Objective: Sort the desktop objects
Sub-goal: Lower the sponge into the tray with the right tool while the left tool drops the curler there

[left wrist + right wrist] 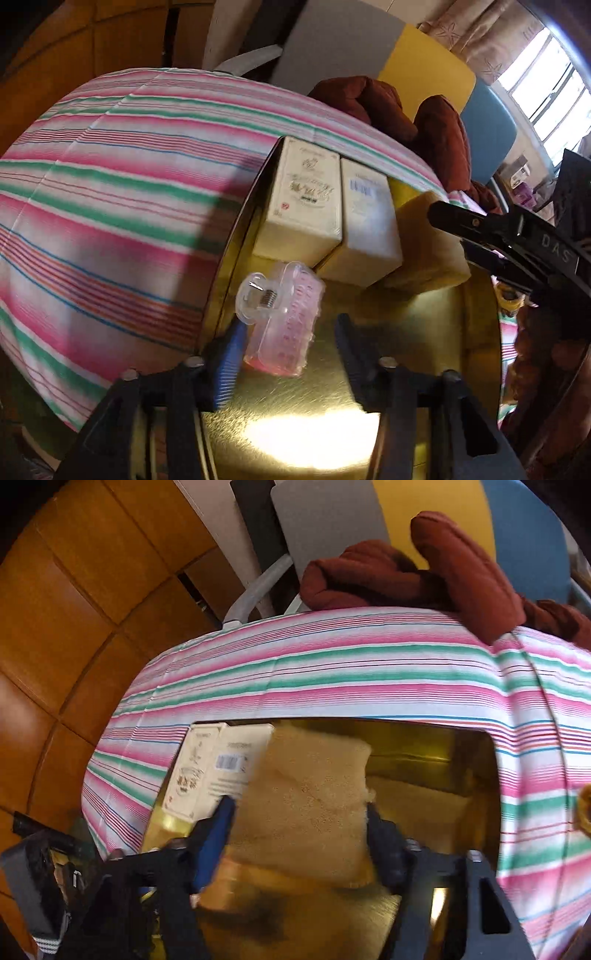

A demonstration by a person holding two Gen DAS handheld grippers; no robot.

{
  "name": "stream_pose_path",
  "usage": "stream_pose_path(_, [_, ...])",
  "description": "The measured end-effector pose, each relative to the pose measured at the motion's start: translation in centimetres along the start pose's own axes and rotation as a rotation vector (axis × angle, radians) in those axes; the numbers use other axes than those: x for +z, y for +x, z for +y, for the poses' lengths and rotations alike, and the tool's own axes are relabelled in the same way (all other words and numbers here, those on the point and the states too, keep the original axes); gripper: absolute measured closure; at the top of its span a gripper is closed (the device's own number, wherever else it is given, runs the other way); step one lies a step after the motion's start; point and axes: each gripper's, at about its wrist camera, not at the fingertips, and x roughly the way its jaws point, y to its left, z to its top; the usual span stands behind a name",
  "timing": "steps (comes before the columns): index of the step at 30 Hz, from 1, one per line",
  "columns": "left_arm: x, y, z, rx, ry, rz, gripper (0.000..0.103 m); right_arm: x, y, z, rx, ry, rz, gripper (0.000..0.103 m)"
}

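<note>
A gold metal box (406,332) stands on the striped cloth. Inside lie two cream cartons (306,199) side by side and a tan sponge (424,240). A clear pink hair clip (284,317) lies on the box floor between the fingers of my left gripper (291,339), whose jaws are wide and open. In the right wrist view, my right gripper (299,834) is shut on the tan sponge (306,794), holding it over the gold box (424,753), beside the cartons (218,764). The right gripper also shows in the left wrist view (480,229).
The striped pink, green and white cloth (122,184) covers the table. A dark red garment (406,568) lies at the far edge. Grey, yellow and blue chair backs (424,59) stand behind it. Orange floor tiles (74,609) are to the left.
</note>
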Motion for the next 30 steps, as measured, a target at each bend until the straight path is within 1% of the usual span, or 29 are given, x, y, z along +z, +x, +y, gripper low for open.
stream_pose_path(1, [0.0,-0.1,-0.1,-0.009,-0.003,-0.004,0.044,0.2,-0.2,-0.2,0.001,0.01,-0.008,0.016])
stream_pose_path(3, [0.1,-0.5,-0.3,0.001,0.001,-0.019,0.044,0.0,-1.1,-0.6,0.021,0.031,-0.038,0.011])
stream_pose_path(5, [0.0,-1.0,-0.5,0.022,0.006,-0.037,0.044,-0.5,-2.1,-0.8,0.02,0.038,-0.055,0.011])
stream_pose_path(7, [-0.6,-1.6,-0.8,0.02,0.006,-0.056,0.044,-1.2,-3.4,-1.4,0.016,0.055,-0.082,0.011])
stream_pose_path(8, [-0.8,-1.9,-0.9,0.016,0.004,-0.067,0.044,-1.4,-3.7,-1.4,0.016,0.063,-0.087,0.012])
stream_pose_path(9, [-1.1,-2.1,-0.8,0.011,0.002,-0.075,0.044,-1.8,-4.2,-1.7,0.017,0.067,-0.088,0.021])
stream_pose_path(10, [-0.9,-2.1,-0.7,0.009,0.001,-0.078,0.046,-2.0,-4.4,-1.7,0.021,0.06,-0.08,0.032])
stream_pose_path(11, [-0.9,-1.9,-0.9,0.017,0.005,-0.074,0.046,-2.3,-4.4,-1.5,0.017,0.043,-0.063,0.037])
stream_pose_path(12, [-0.9,-1.6,-1.1,0.026,0.013,-0.067,0.047,-2.6,-4.2,-1.3,-0.003,0.021,-0.037,0.045])
stream_pose_path(13, [-1.1,-1.3,-1.3,0.036,0.027,-0.058,0.049,-2.9,-4.1,-1.3,-0.008,0.008,-0.02,0.05])
stream_pose_path(14, [-1.3,-1.2,-1.4,0.046,0.04,-0.05,0.053,-3.1,-3.9,-1.2,-0.003,0.0,-0.006,0.052])
stream_pose_path(16, [-1.5,-0.7,-1.5,0.063,0.055,-0.034,0.055,-3.5,-3.2,-1.0,-0.016,-0.013,0.02,0.053])
stream_pose_path(19, [-1.4,0.3,-1.2,0.095,0.06,-0.01,0.056,-3.6,-2.0,-0.9,-0.039,-0.023,0.033,0.053])
stream_pose_path(21, [-1.1,0.4,-1.3,0.142,0.075,-0.026,0.059,-3.1,-1.3,-0.9,-0.056,-0.03,0.033,0.053])
stream_pose_path(22, [-0.9,0.5,-1.3,0.148,0.066,-0.028,0.059,-3.0,-1.0,-0.9,-0.065,-0.032,0.032,0.053])
stream_pose_path(25, [-0.3,0.4,-0.8,0.137,0.018,-0.033,0.059,-2.0,0.1,-0.7,-0.089,-0.03,0.027,0.053])
stream_pose_path(26, [-0.3,0.4,-0.6,0.124,-0.001,-0.031,0.057,-1.8,0.3,-0.8,-0.092,-0.028,0.026,0.053])
stream_pose_path(28, [-0.3,0.1,-0.2,0.074,-0.042,-0.025,0.055,-1.5,0.6,-0.8,-0.084,-0.022,0.027,0.053])
stream_pose_path(30, [-0.6,-0.4,-0.1,0.054,-0.061,-0.03,0.054,-1.4,0.7,-0.6,-0.067,-0.021,0.029,0.053])
